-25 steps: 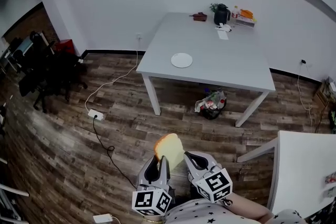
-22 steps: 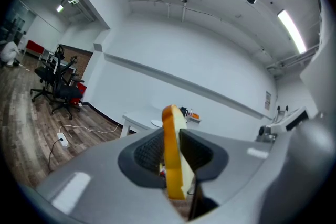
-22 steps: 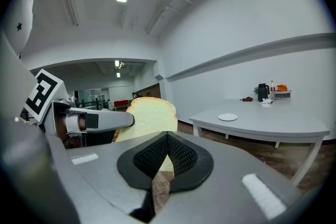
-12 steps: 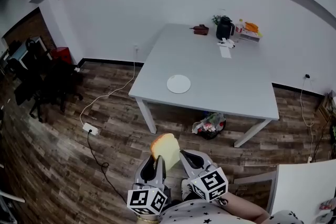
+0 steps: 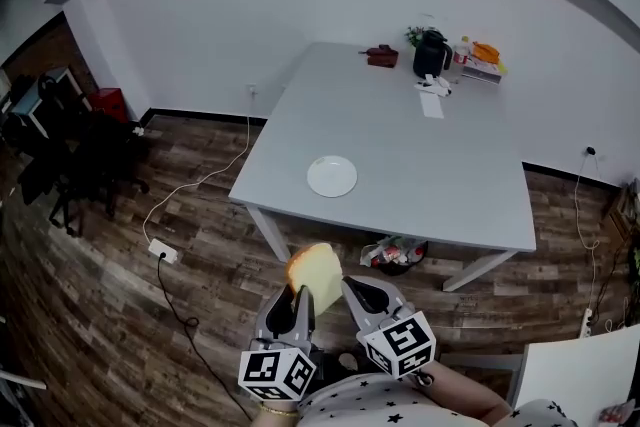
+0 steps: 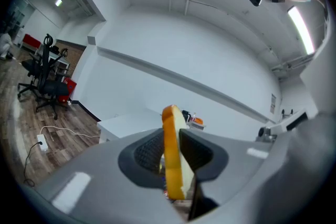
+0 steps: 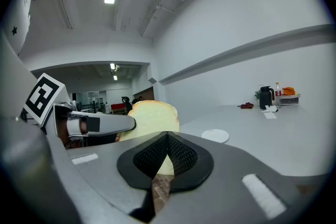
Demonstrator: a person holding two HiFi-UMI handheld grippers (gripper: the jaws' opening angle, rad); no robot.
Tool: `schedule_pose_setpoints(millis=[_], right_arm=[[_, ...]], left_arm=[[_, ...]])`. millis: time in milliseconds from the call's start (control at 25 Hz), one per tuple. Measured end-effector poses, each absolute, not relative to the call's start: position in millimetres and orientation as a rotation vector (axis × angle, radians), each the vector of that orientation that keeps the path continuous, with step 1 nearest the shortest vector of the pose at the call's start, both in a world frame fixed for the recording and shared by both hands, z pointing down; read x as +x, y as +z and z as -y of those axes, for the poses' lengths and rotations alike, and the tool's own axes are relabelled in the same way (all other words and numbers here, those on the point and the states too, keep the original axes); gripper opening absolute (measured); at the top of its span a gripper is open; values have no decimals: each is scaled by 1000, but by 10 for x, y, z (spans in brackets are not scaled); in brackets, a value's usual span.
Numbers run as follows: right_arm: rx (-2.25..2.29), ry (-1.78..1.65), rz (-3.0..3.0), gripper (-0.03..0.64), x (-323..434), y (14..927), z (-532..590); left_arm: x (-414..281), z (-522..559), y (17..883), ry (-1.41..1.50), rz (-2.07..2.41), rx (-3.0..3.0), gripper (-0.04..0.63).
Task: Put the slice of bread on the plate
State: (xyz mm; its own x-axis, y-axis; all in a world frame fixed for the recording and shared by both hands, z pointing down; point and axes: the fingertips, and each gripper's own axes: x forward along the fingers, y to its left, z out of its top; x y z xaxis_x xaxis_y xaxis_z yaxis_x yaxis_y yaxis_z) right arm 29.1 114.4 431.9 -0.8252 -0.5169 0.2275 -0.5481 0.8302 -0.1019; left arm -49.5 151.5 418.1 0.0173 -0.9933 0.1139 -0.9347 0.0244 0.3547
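A slice of bread (image 5: 316, 273) with an orange-brown crust stands upright between the jaws of my left gripper (image 5: 301, 305), which is shut on it. In the left gripper view the slice (image 6: 170, 131) shows edge-on between the black pads. My right gripper (image 5: 356, 293) hangs just right of the slice with its pads (image 7: 181, 157) closed together and nothing between them. The bread (image 7: 149, 117) shows behind them there. A round white plate (image 5: 332, 176) lies near the front left corner of the grey table (image 5: 430, 175), ahead of both grippers, and appears again as the plate (image 7: 215, 136).
At the table's far end stand a black kettle (image 5: 430, 54), a bottle, an orange item (image 5: 487, 52) and papers (image 5: 432, 103). A bag of rubbish (image 5: 398, 253) sits under the table. A power strip (image 5: 162, 250) with cables lies on the wood floor; office chairs (image 5: 60, 155) stand left.
The table and plate have come closer and lower in the head view as both grippers moved toward them. The left gripper keeps its hold on the bread.
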Motion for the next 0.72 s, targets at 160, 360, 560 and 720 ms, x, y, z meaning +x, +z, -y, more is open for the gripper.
schedule_pose_setpoints(millis=[160, 360, 560, 720], right_arm=[[871, 285, 2795, -2, 352, 4383, -952], [930, 309, 2763, -2, 368, 4432, -636], [989, 319, 2745, -2, 292, 4464, -229], [1026, 323, 2719, -2, 159, 4500, 206]], left_arm=[[-489, -1304, 4259, -216, 1949, 1968, 97], [-505, -933, 4323, -178, 1899, 1997, 95], [-579, -499, 4353, -139, 1867, 2048, 95], [-708, -58, 4397, -109, 1836, 2069, 95]])
